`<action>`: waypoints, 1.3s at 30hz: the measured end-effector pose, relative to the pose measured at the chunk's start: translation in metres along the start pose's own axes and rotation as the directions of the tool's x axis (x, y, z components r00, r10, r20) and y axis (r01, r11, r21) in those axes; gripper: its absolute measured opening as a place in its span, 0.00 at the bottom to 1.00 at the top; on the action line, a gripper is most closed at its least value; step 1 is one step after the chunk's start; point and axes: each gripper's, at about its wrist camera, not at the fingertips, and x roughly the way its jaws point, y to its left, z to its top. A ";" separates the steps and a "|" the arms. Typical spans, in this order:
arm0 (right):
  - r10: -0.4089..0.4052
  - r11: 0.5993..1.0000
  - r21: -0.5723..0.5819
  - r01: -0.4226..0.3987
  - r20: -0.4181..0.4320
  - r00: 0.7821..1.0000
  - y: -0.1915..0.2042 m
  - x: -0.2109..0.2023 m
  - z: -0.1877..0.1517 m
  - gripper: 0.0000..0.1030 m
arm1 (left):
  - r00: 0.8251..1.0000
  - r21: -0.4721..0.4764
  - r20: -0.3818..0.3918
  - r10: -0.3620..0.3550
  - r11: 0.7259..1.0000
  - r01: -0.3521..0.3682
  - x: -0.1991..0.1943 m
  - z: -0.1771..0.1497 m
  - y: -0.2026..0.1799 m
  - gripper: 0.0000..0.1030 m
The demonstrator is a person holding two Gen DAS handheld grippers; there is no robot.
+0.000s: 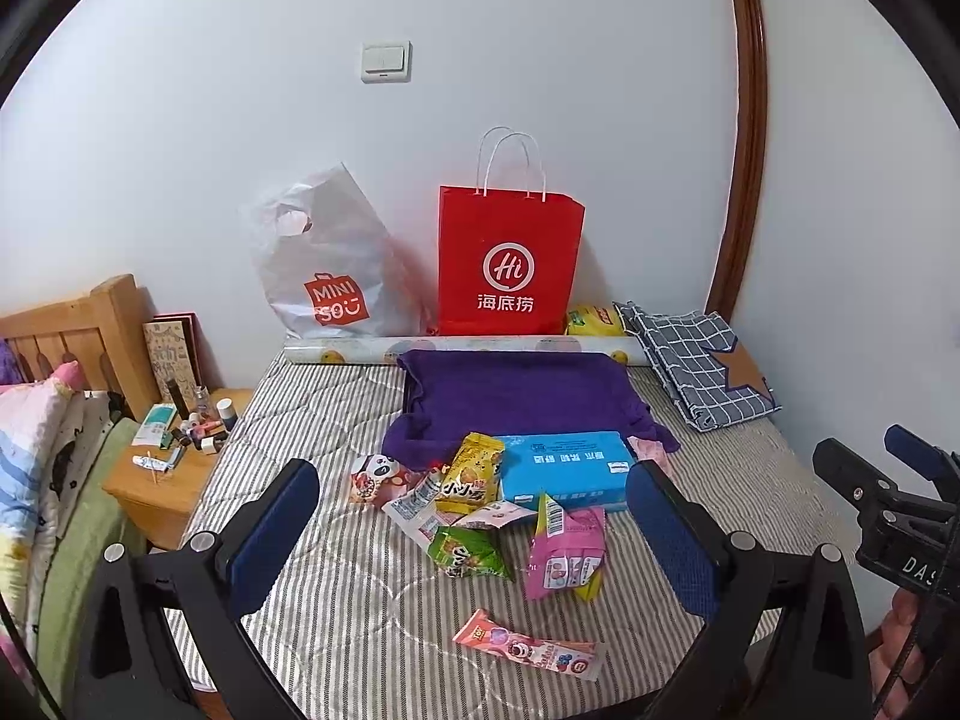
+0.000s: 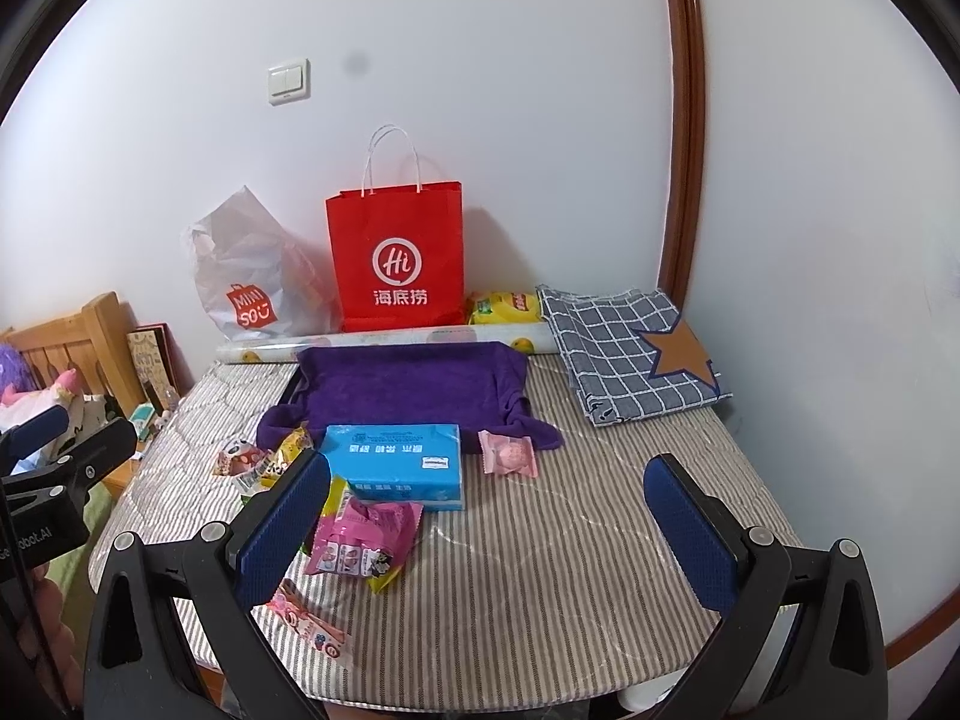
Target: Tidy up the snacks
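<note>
Altogether, one blue box is seen on the striped mattress, seven snack packets scattered beside it; left gripper and right gripper are held apart, empty.

Red paper bag; purple towel; blue box; grey-striped mattress; navy checked cloth.

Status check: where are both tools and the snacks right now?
Left tool open, empty, above the snack pile. Right tool open, empty, over bare mattress. Blue box sits among the packets; nothing gripped.
</note>
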 end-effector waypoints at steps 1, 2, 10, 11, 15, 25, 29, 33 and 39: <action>0.002 1.000 -0.004 -0.002 -0.001 1.000 0.001 0.000 0.000 1.00 | 1.000 -0.001 0.000 0.000 1.000 0.000 0.000 0.000 0.000 1.00; 0.003 1.000 -0.008 -0.003 0.000 1.000 0.002 0.000 -0.001 1.00 | 1.000 -0.001 -0.001 0.001 1.000 -0.001 0.000 0.000 0.001 1.00; 0.004 1.000 -0.007 -0.004 0.000 1.000 0.003 0.003 -0.005 1.00 | 1.000 -0.001 -0.008 -0.001 1.000 0.001 0.003 -0.002 0.003 1.00; -0.004 1.000 -0.011 0.004 0.001 1.000 0.004 0.003 -0.005 1.00 | 1.000 -0.002 -0.008 -0.002 1.000 0.002 0.004 -0.002 0.003 1.00; -0.035 0.999 -0.010 0.035 0.014 0.999 0.006 0.003 -0.007 1.00 | 1.000 0.002 -0.022 -0.005 1.000 0.005 0.007 -0.002 0.003 1.00; 0.006 0.998 -0.068 -0.005 0.026 1.000 0.015 0.010 -0.019 1.00 | 0.999 -0.015 -0.051 -0.009 1.000 0.009 0.021 -0.009 0.017 1.00; 0.061 0.990 -0.123 -0.063 -0.024 0.998 0.031 0.026 -0.035 1.00 | 0.997 -0.025 -0.080 0.009 1.000 -0.011 0.033 -0.016 0.029 1.00; 0.116 0.978 -0.161 -0.131 -0.098 0.988 0.048 0.047 -0.058 1.00 | 0.993 -0.040 -0.106 0.053 0.998 -0.057 0.049 -0.026 0.048 1.00; 0.278 0.932 -0.160 -0.325 -0.261 0.925 0.081 0.081 -0.097 0.77 | 0.981 -0.083 -0.156 0.119 0.988 -0.133 0.078 -0.041 0.091 0.99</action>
